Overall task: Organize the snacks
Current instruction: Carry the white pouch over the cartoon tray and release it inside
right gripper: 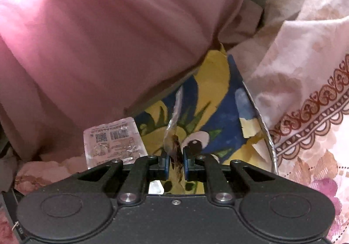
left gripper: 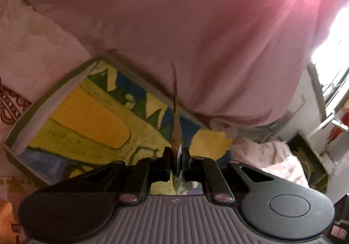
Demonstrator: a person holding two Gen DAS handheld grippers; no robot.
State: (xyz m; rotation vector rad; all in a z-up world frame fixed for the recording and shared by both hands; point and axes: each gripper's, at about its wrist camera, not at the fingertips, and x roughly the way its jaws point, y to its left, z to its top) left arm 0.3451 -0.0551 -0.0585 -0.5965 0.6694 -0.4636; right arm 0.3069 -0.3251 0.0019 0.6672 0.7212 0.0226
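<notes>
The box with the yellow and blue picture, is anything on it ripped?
Yes. The picture lining the box is torn near its right wall in the right wrist view: a loose paper flap curls up there.

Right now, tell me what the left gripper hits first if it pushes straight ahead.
Probably the pink garment just past the box's far wall. The left gripper, shut on a thin snack packet, points over the box; depth is unclear.

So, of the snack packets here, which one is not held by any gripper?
The flat silver packet with the printed codes, lying beside the box. The other two are pinched edge-on in the right gripper and left gripper.
</notes>
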